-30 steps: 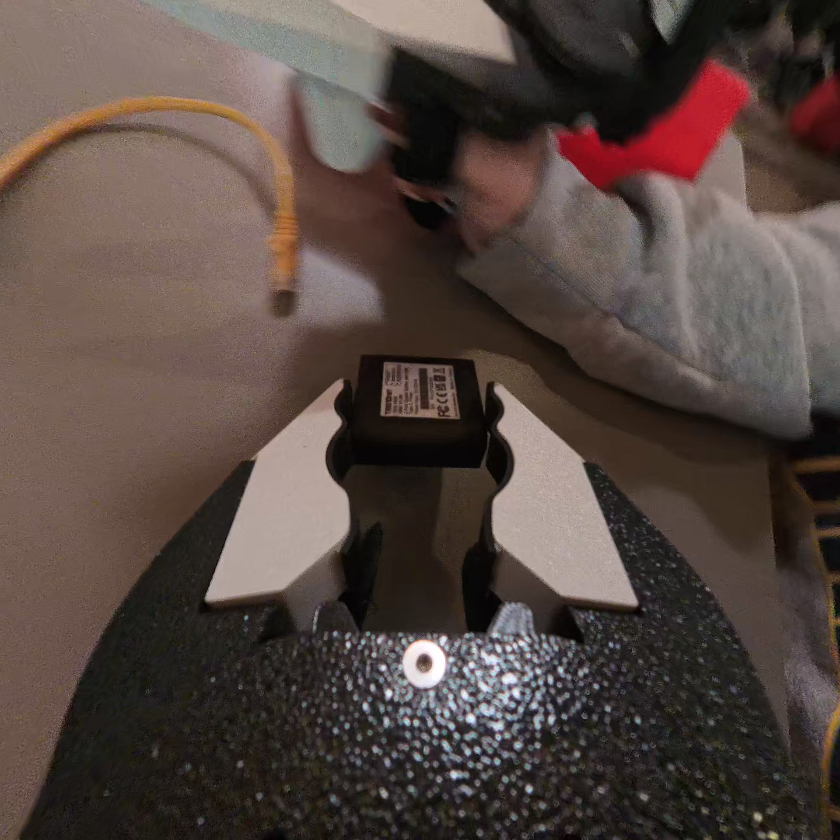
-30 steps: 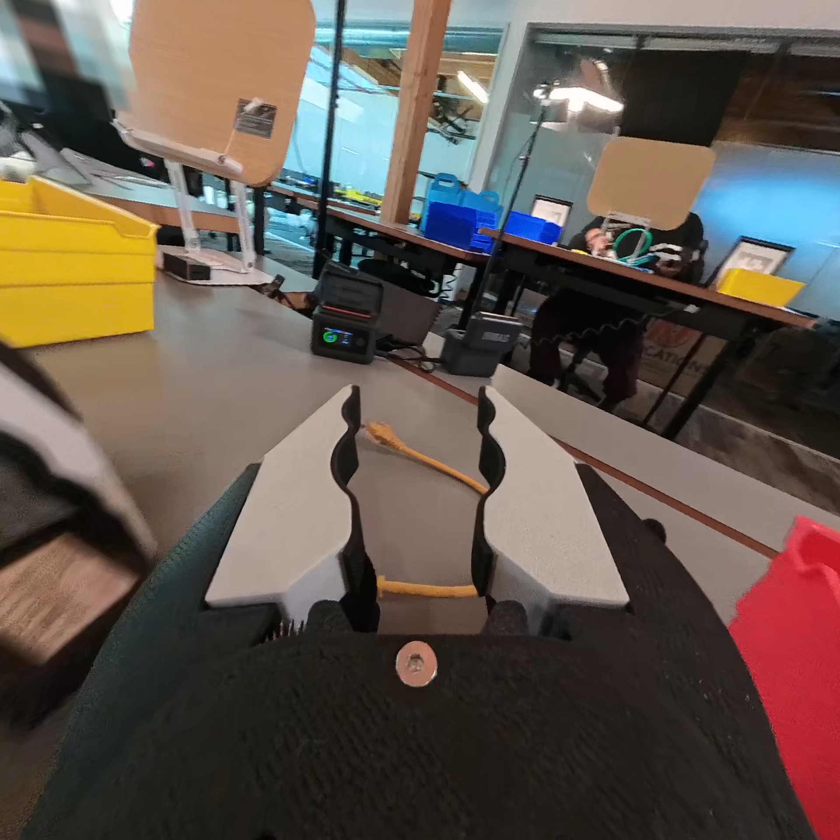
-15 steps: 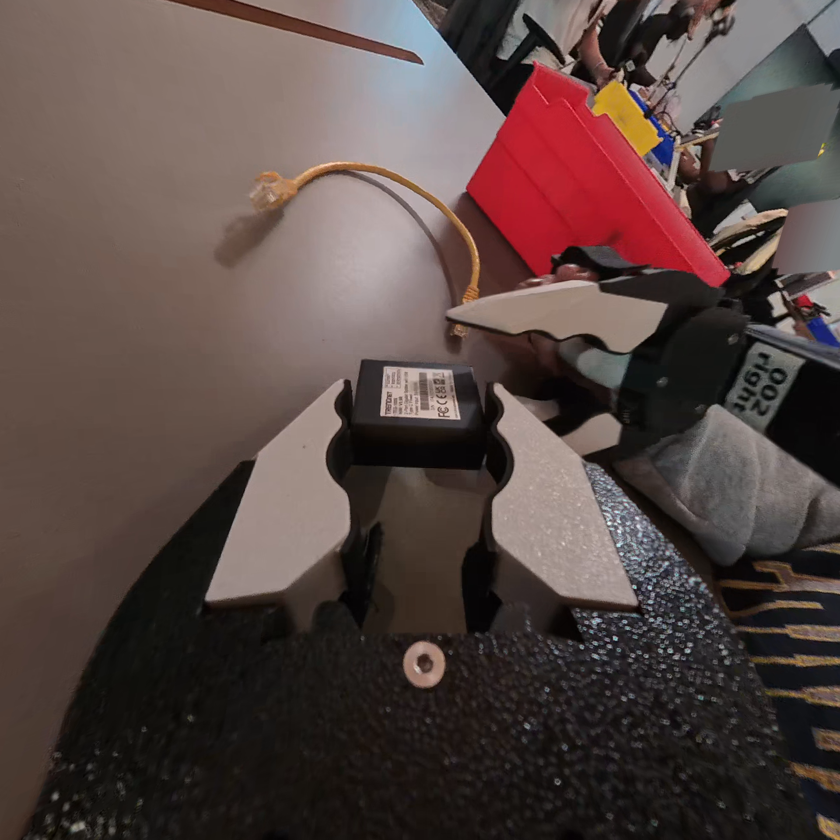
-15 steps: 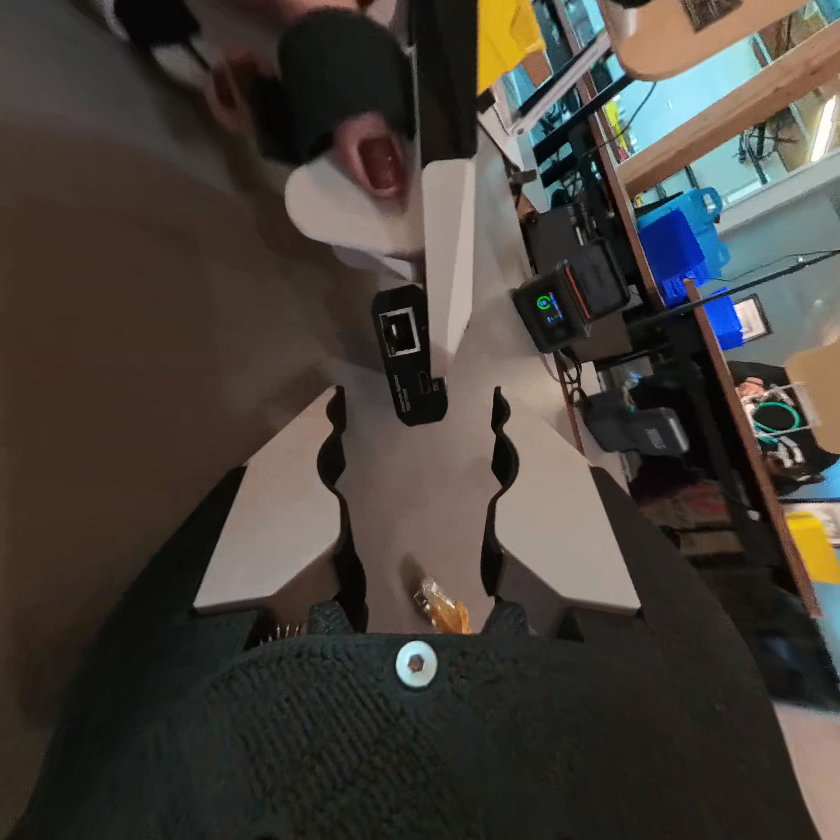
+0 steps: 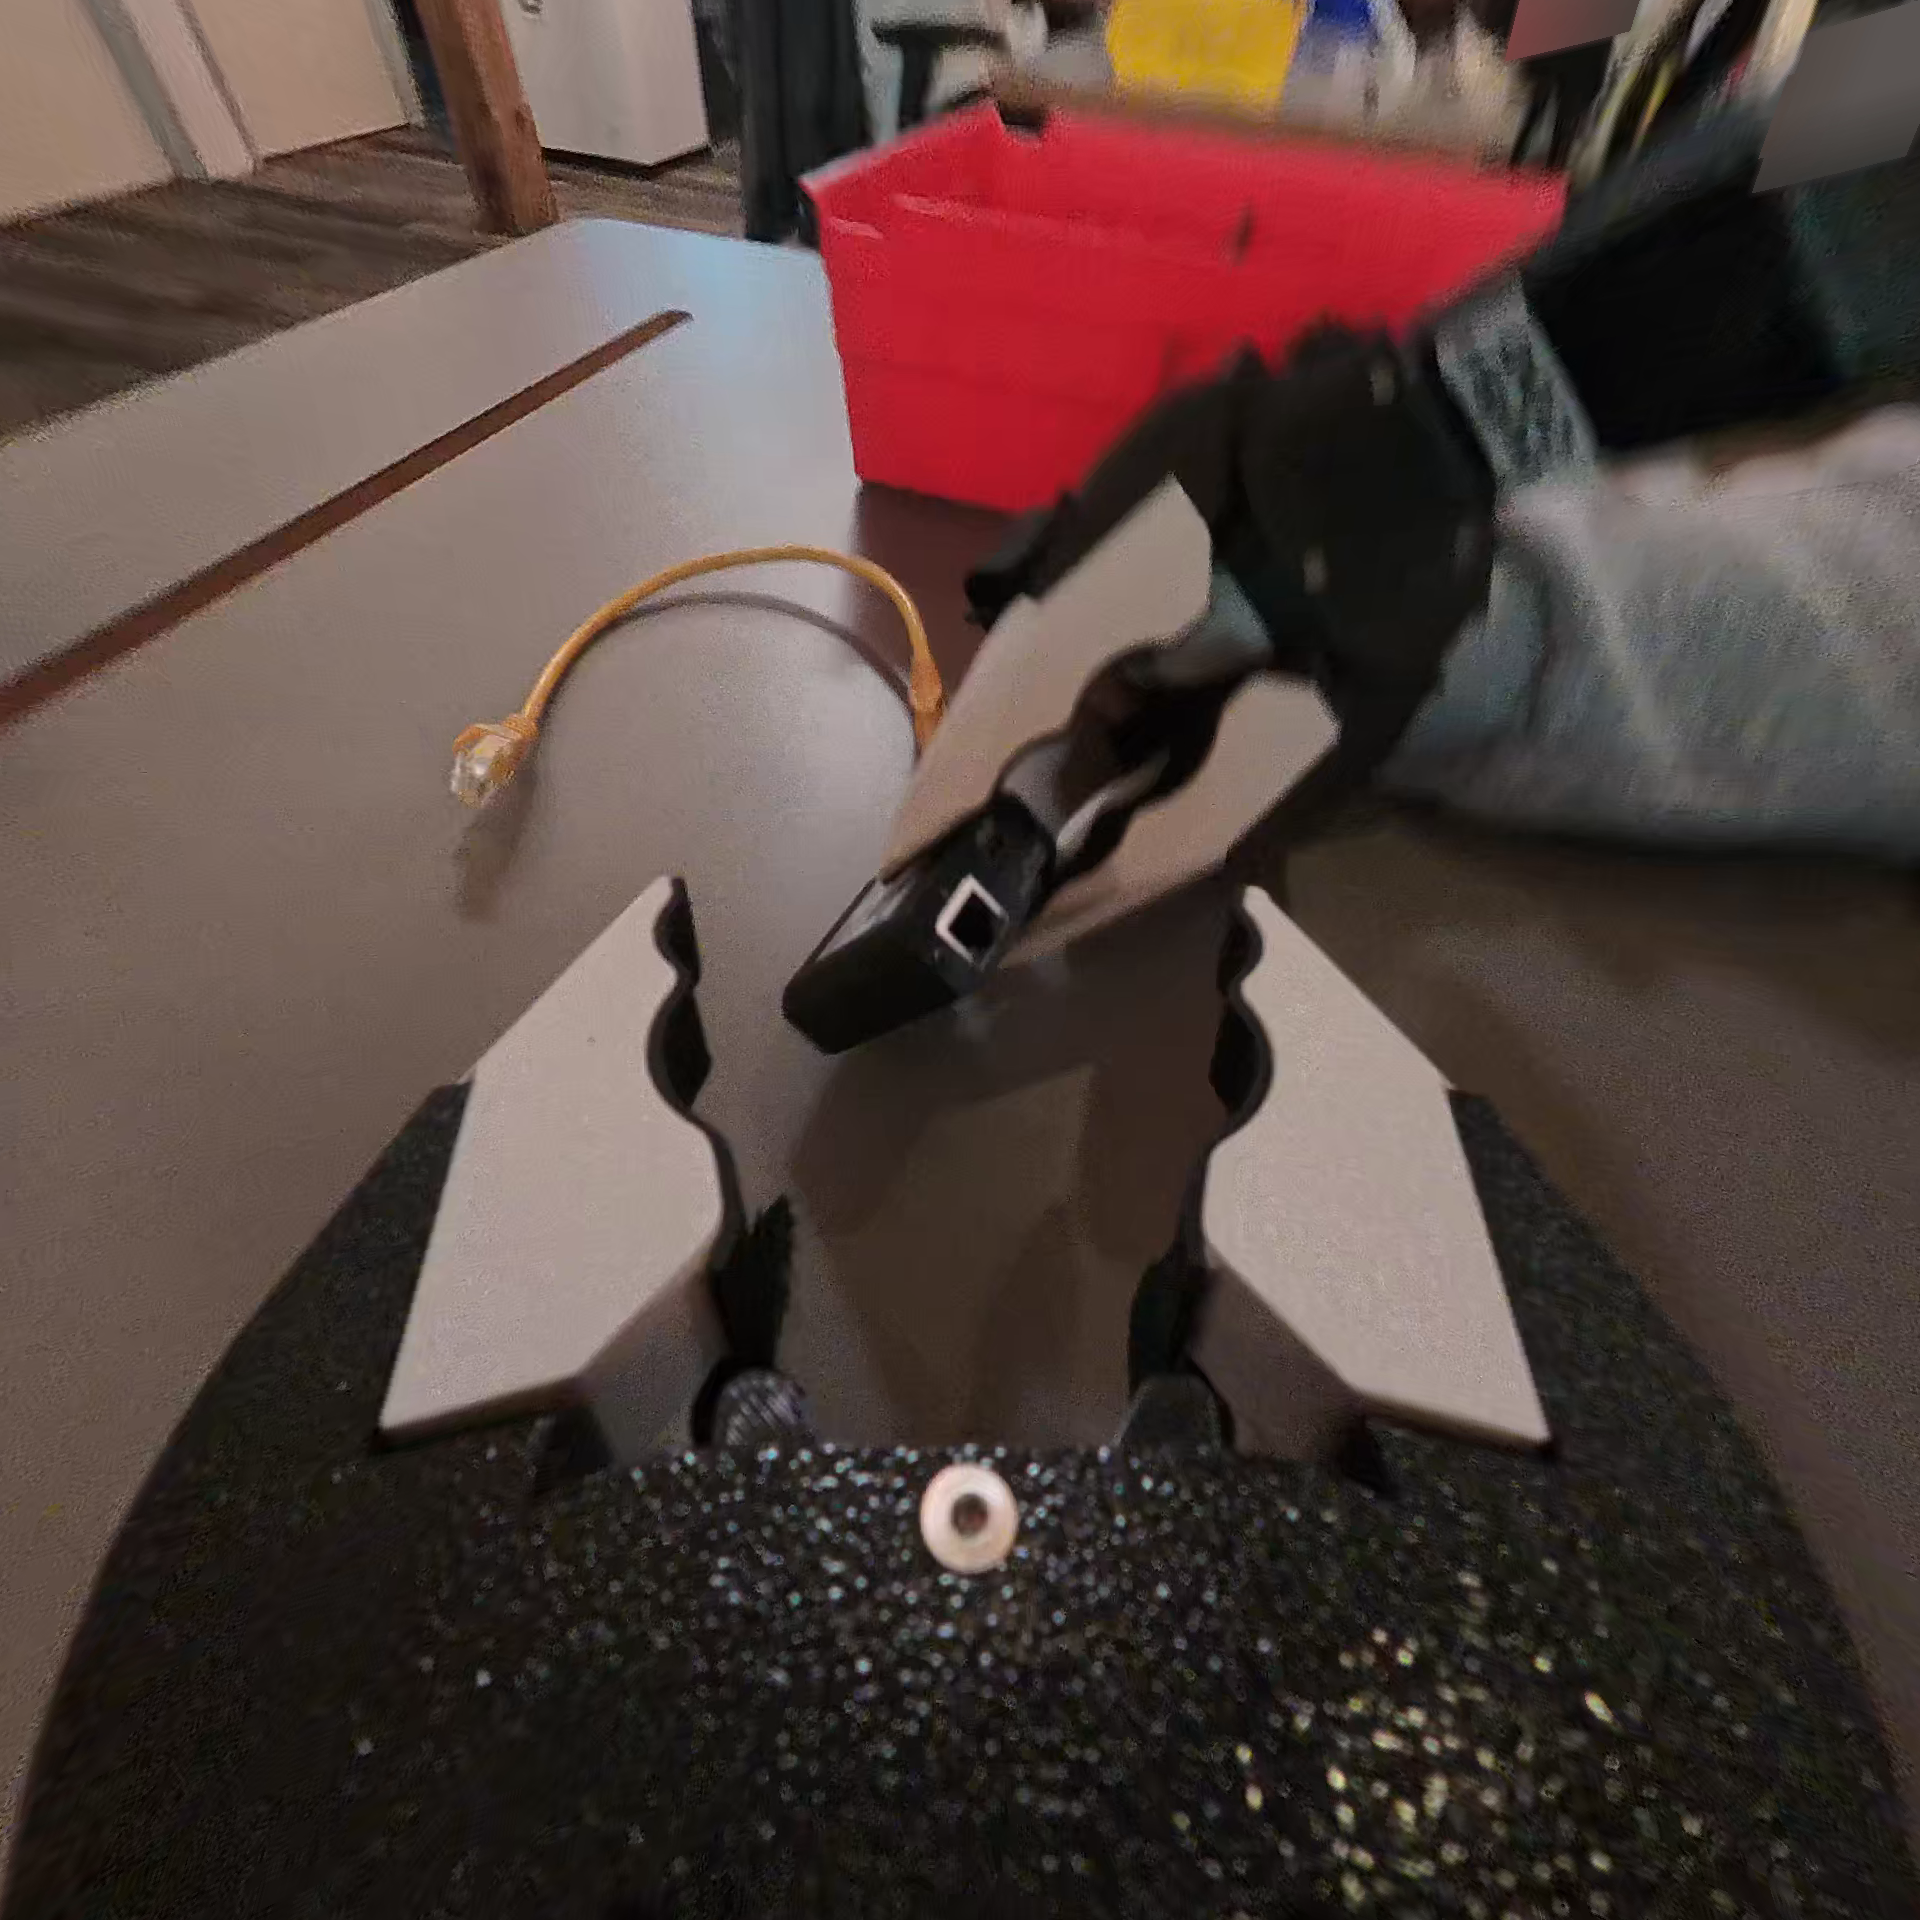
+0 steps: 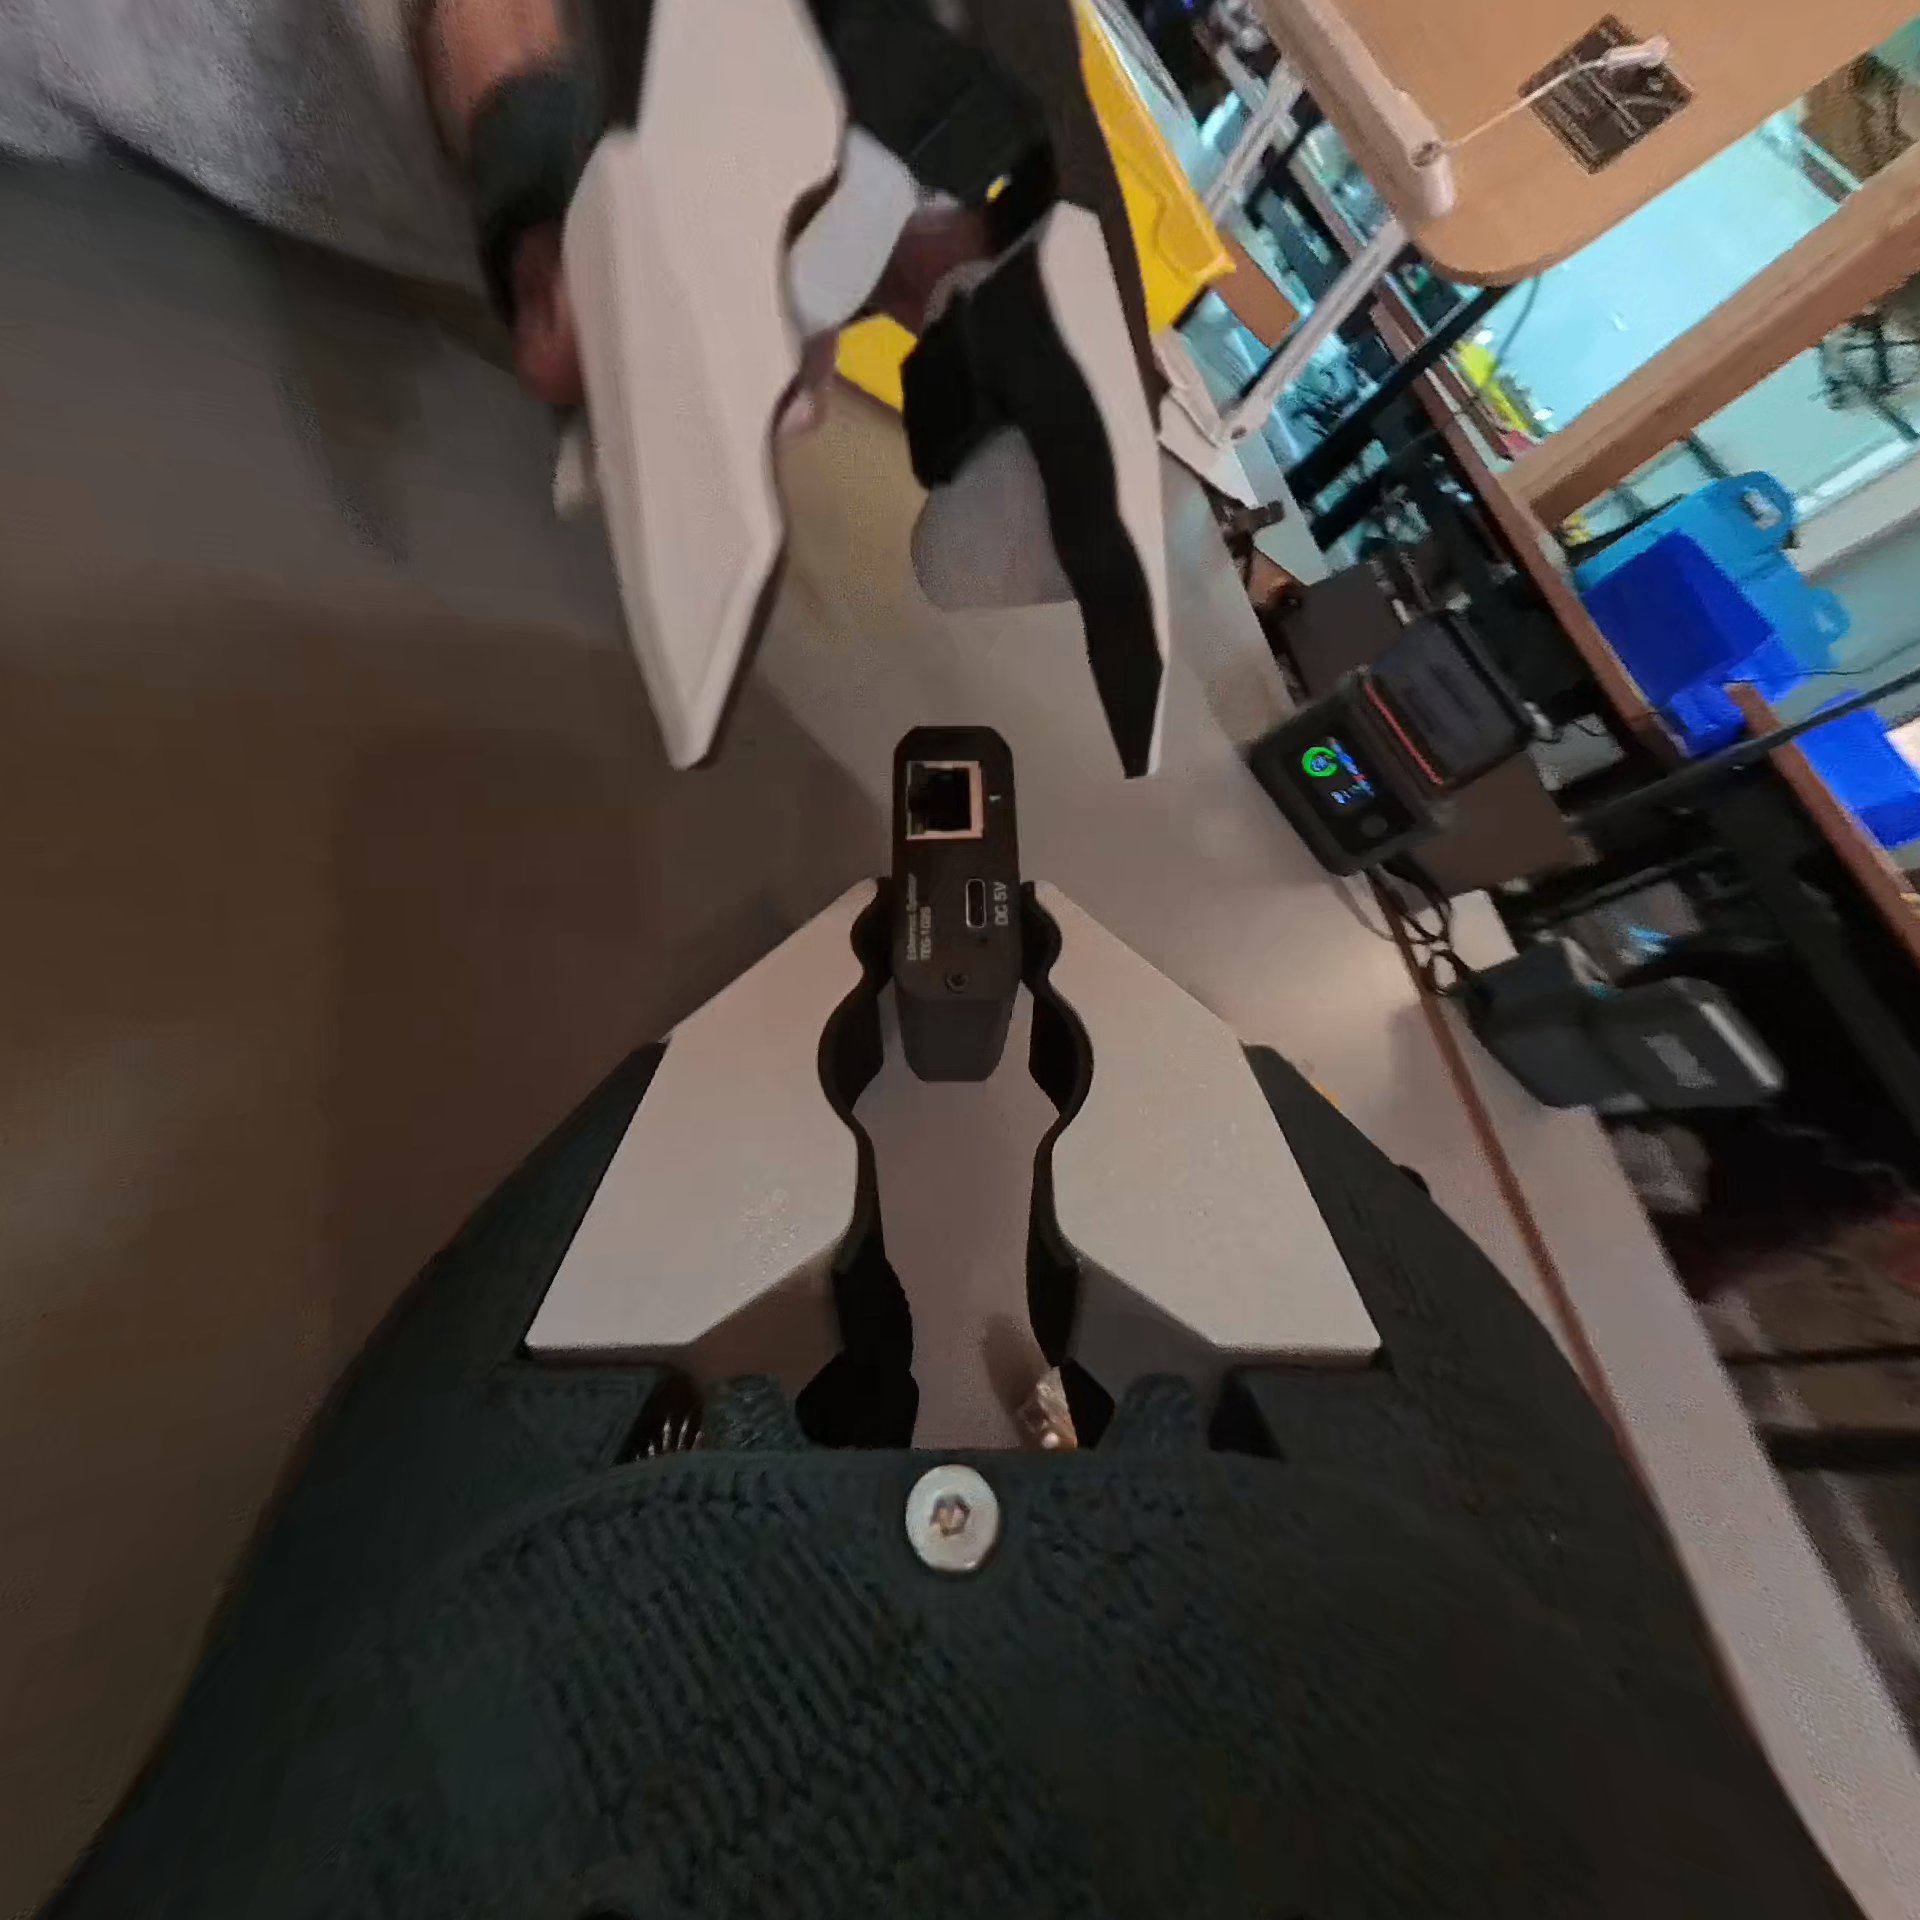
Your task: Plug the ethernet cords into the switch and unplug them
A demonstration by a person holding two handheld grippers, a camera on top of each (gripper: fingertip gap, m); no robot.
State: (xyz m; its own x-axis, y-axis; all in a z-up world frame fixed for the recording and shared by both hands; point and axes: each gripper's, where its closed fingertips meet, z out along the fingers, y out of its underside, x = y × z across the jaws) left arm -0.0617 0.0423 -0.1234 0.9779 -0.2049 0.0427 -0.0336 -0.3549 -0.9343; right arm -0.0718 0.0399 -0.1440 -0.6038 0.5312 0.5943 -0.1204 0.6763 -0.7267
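Black and small, the switch sat pinched in the right gripper, port outward; the left gripper, spread wide and empty, should fetch the orange cord lying beyond the switch.

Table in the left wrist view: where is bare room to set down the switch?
Bare: the wide patch of table left of the orange cord and of the open left gripper, up to the dark seam. Crowded: the right side, where the right gripper holding the switch, a grey sleeve and the red bin stand close.
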